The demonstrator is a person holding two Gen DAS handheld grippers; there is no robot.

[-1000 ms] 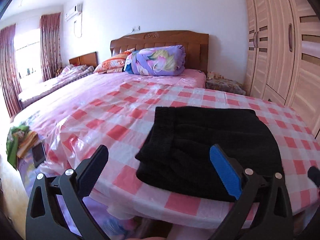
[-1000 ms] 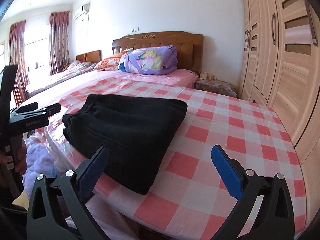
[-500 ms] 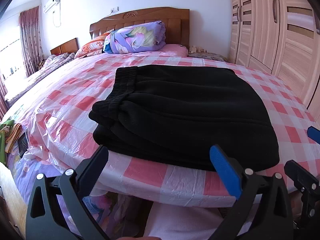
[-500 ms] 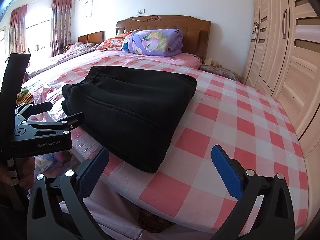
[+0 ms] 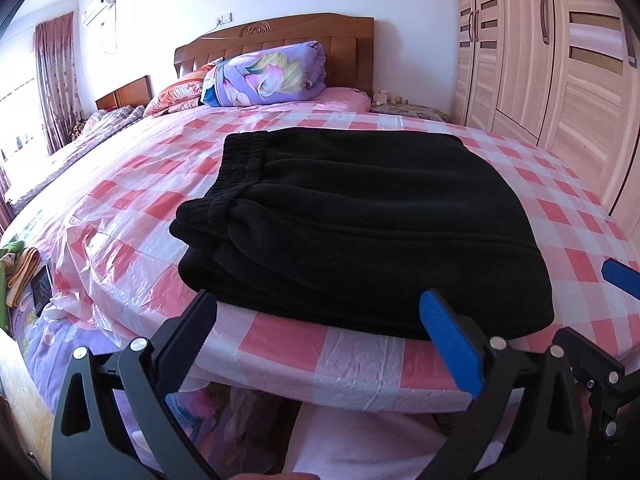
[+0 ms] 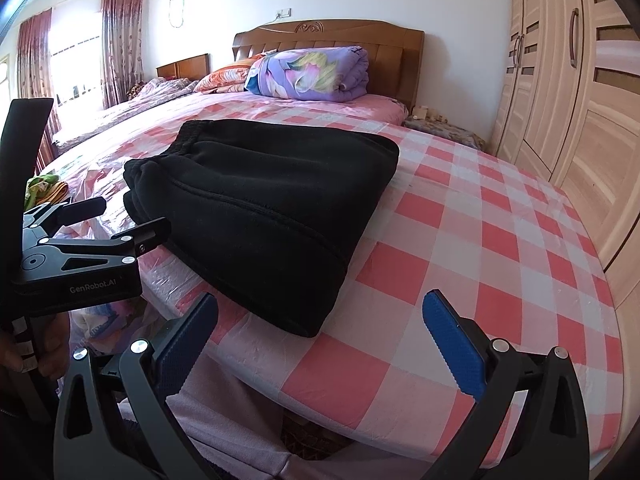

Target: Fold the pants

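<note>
Fingers on the left hand-held gripper [image 5: 318, 320] are wide apart, with nothing between them. They sit low at the near edge of the bed [image 5: 120, 216], just in front of the black pants [image 5: 360, 224]. My guess is that they wait there because that is the side of the pants closest to reach.

The right hand-held gripper [image 6: 320, 326] is spread apart too, and it holds nothing. It points at the bare checked cover just to the right of the pants, near their front corner. From this side you can also see the left hand-held gripper beside the pants' left edge, and I cannot tell if it touches the cloth.

The pants lie on the pink and white checked cover [image 6: 480, 240], close to the near edge of the bed. They look folded into a thick, flat stack. The stretchy waistband [image 5: 240, 164] shows on the left side, and a smooth fold runs along the front. I think the folding is mostly done, since the stack looks neat and nobody is gripping it. Maybe one more fold is coming, but that cannot be known from here.

Farther back, a rolled purple blanket [image 5: 268, 76] rests by the wooden headboard [image 5: 280, 32], well away from the pants. A tall wardrobe [image 6: 568, 80] stands along the right side of the room.
</note>
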